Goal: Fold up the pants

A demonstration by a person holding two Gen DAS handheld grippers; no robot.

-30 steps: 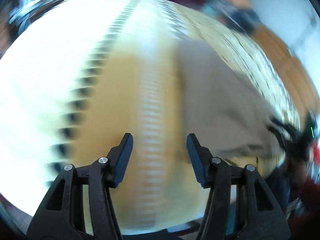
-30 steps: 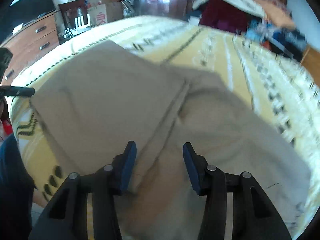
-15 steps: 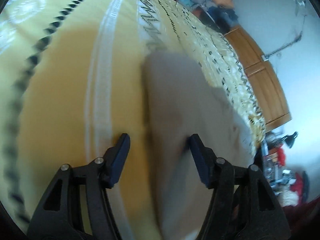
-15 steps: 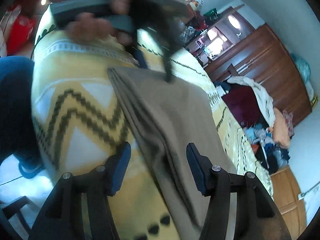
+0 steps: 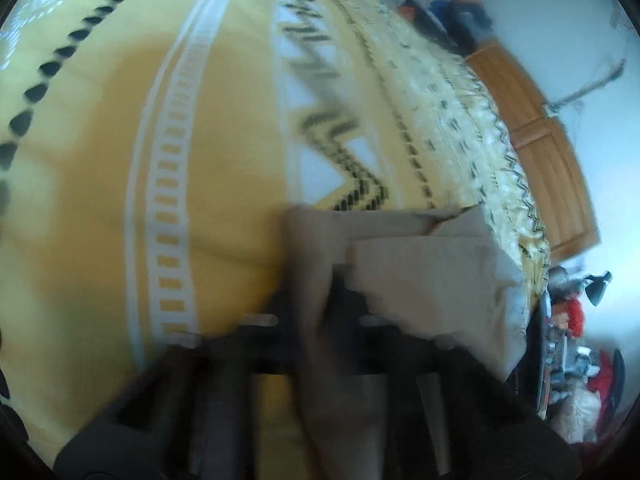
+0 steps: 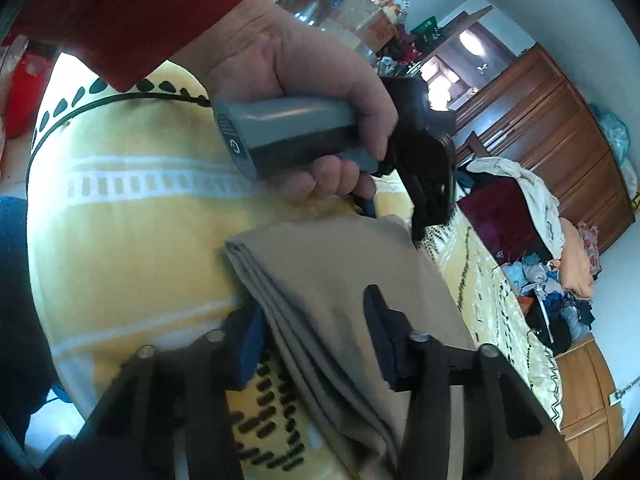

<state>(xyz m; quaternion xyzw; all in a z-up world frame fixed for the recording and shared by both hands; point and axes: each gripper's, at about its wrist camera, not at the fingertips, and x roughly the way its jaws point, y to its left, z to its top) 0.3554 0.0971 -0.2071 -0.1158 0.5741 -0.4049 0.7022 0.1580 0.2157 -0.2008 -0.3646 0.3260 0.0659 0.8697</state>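
The folded beige cotton pants [image 6: 340,280] lie on a yellow woven bedspread with white bands and black zigzag patterns [image 6: 132,248], filling the lower centre of the right wrist view with their stacked folded edges running diagonally toward the lower right. In the left wrist view the same pants [image 5: 420,264] sit at centre right, near the blanket's fringed edge. The right gripper [image 6: 316,332] has its blue-padded fingers spread apart, one on each side of the layered edge, not pressing it. The left gripper [image 5: 316,304] is heavily blurred (motion smear), but its dark fingers appear drawn close together with a strip of the beige fabric pinched between them. In the upper middle of the right wrist view, the person's hand [image 6: 304,80], in a red sleeve, grips the grey handle of that left gripper just above the far end of the pants. A brown wooden wardrobe [image 6: 552,136] and a heap of mixed clothes [image 6: 536,240] stand at the right.
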